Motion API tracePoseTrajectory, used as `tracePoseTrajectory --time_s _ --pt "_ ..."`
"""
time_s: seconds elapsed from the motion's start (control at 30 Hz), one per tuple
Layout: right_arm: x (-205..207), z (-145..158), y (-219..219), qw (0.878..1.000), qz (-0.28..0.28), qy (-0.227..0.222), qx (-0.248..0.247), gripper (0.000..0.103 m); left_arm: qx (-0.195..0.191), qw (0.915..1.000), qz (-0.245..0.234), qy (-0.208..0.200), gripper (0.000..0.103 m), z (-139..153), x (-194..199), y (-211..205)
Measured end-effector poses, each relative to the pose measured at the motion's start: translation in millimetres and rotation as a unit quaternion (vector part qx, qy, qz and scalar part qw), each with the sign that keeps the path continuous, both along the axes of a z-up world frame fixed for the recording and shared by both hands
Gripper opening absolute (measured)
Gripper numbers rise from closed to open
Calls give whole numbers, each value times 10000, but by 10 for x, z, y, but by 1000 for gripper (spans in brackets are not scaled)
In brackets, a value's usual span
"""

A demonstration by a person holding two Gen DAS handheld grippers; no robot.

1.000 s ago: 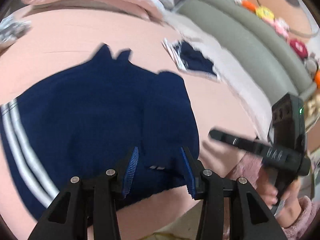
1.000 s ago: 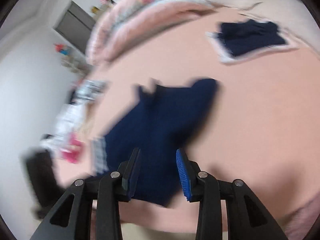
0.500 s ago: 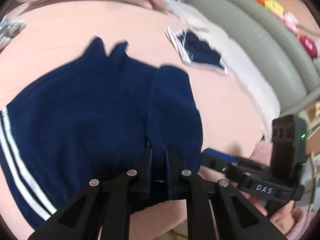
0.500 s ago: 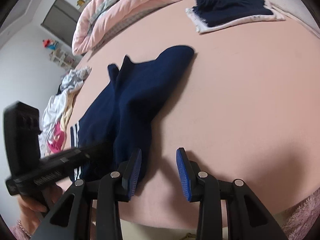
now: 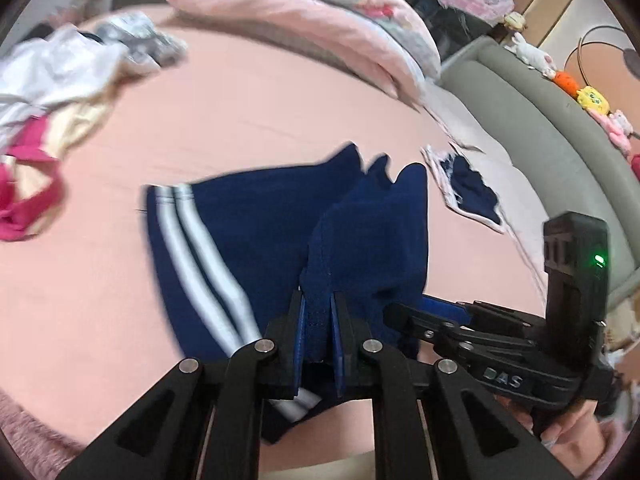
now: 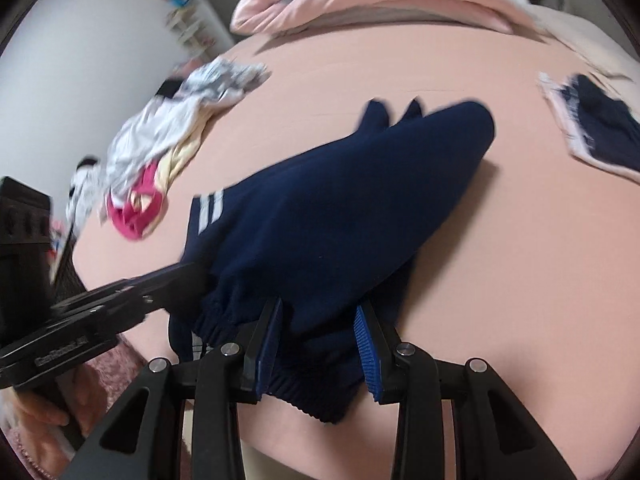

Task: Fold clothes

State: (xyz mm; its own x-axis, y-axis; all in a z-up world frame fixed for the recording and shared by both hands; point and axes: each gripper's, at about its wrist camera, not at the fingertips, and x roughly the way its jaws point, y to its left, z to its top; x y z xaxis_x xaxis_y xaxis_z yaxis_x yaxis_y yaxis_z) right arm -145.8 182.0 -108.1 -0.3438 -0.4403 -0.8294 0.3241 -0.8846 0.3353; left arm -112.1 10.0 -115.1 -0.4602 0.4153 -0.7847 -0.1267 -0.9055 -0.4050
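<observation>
A pair of navy trousers with white side stripes (image 5: 248, 248) lies on the pink bed sheet (image 5: 240, 120), folded lengthwise. My left gripper (image 5: 319, 312) is shut on the waistband edge and lifts it a little. My right gripper (image 6: 318, 320) is open with its jaws on either side of the ribbed waistband (image 6: 304, 384), the cloth between them. The trousers also show in the right wrist view (image 6: 340, 208). Each gripper shows in the other's view: the right one (image 5: 440, 316) and the left one (image 6: 168, 276).
A folded navy and white garment (image 5: 468, 188) lies at the right. A heap of white, cream and magenta clothes (image 5: 48, 92) lies at the left. A pink duvet (image 5: 304, 20) sits at the back. A grey sofa (image 5: 560, 152) stands to the right.
My left gripper closed on the waistband and raised it. My right gripper moved left onto the waistband beside it and stays open. The trousers bunched up near me.
</observation>
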Motion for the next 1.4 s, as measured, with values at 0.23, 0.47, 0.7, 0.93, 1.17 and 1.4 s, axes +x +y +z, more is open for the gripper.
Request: tracePoseTrajectory --time_s 0.23,0.47,0.7,0.93,1.17,1.4 --pt "5 -237 -6 9999 -30 -81 103 41 -212 9985 443 -239 10 -241 170 -244" --pt "33 -99 392 9977 -528 -54 -410 41 -159 9982 582 23 10 43 258 -299" --pt "81 -417 211 9995 -174 -218 149 40 -208 9965 631 -513 11 -400 292 -225" --pt "81 -280 501 9963 -700 39 491 40 56 9961 713 -524 10 -230 307 -317" --pt "54 -353 622 9923 -664 -615 -849 43 331 9910 1172 -552 18 -260 281 -444" --pt "5 -402 407 9951 -344 -578 -723 56 596 9855 1252 -976 63 -496 147 -461"
